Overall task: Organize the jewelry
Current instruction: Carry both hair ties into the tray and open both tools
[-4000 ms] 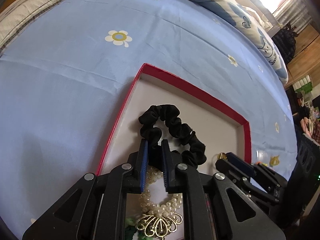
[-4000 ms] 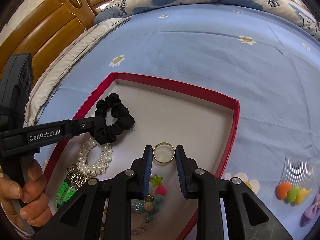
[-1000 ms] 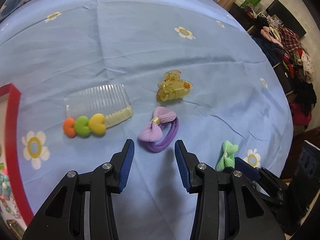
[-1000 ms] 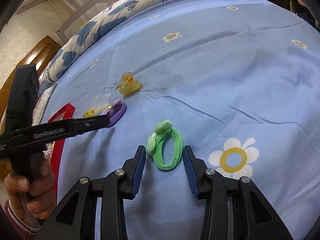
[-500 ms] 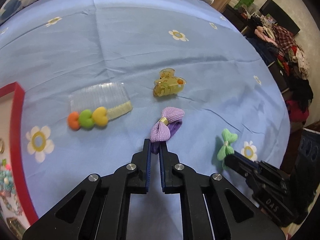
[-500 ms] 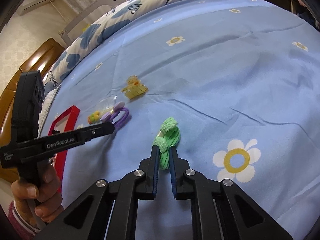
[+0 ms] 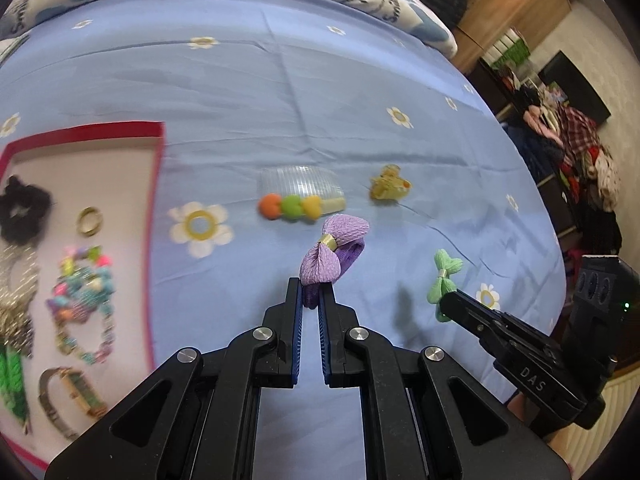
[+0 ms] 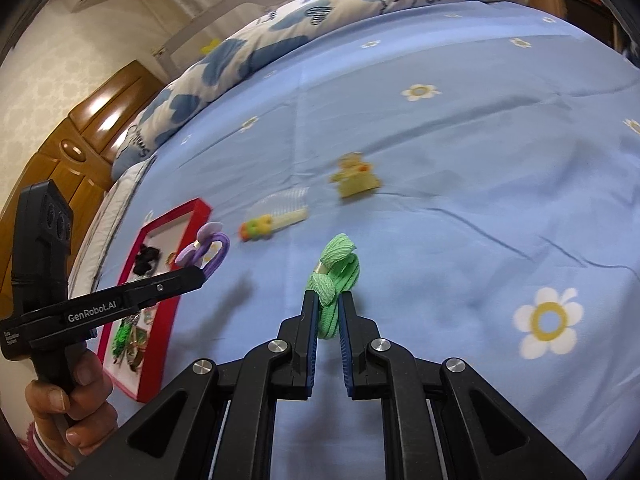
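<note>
— Left tongs?
— Clamped on the elastic loop of the purple bow hair tie, centre of the left view, lifted off the bed sheet. Pinched by the band, probably so the bow hangs free.

— Right tongs?
— Closed on the green bow hair tie, centre of the right view, likewise by the band.

— Destination?
— Likely the red-rimmed tray at the left edge, already holding a black scrunchie, gold ring and beaded bracelet.

— Left outside?
— Comb with coloured pompoms and yellow claw clip, mid-frame on the sheet.
</note>
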